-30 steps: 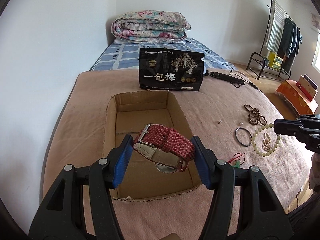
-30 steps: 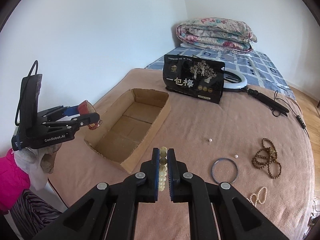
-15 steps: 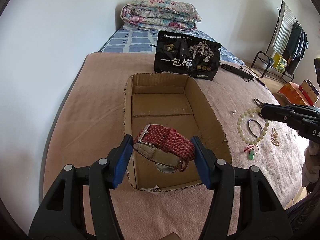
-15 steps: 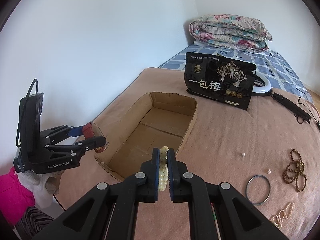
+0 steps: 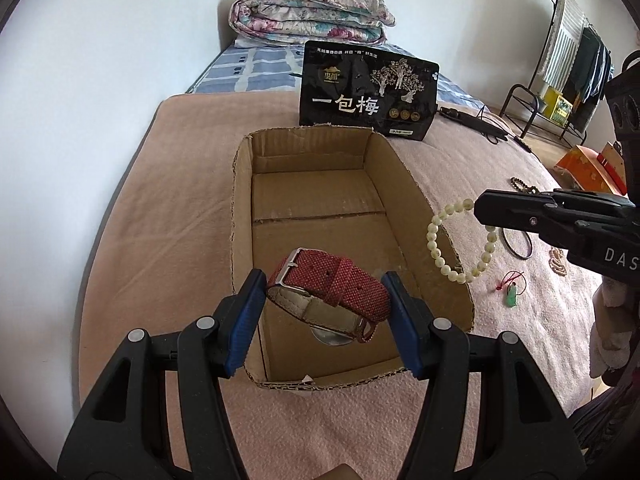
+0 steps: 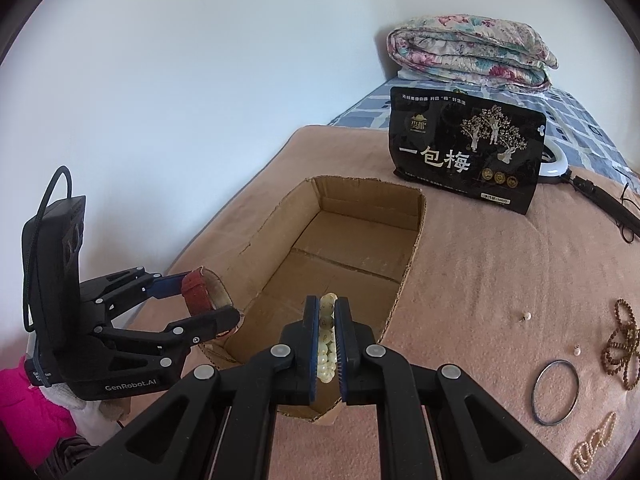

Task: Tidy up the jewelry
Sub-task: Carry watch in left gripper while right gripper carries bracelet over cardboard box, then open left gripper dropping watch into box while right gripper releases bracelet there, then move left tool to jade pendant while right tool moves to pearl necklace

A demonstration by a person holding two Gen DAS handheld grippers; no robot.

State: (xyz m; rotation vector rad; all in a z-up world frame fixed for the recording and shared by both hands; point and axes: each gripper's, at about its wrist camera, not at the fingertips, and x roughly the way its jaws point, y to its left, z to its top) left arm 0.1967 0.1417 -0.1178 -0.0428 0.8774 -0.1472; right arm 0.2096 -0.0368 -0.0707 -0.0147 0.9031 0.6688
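My left gripper [image 5: 324,304] is shut on a red woven-strap watch [image 5: 332,284] and holds it over the near end of the open cardboard box [image 5: 244,200]. It also shows in the right wrist view [image 6: 208,304] with the watch [image 6: 196,292]. My right gripper [image 6: 327,320] is shut on a pale bead bracelet [image 6: 326,344] above the box's [image 6: 412,240] near right rim. In the left wrist view the bracelet [image 5: 440,256] hangs from the right gripper [image 5: 480,210] over the box's right wall.
The box sits on a pink blanket on a bed. A black snack bag [image 5: 368,100] stands behind it. To the right lie a dark bangle [image 6: 554,392], brown beads [image 6: 624,348], a pearl chain [image 6: 592,444], a green pendant [image 5: 512,298] and small loose pearls [image 6: 526,316].
Both grippers have moved toward the box. The watch now hangs over the box's near end, and the bead bracelet has come over the box's right rim.
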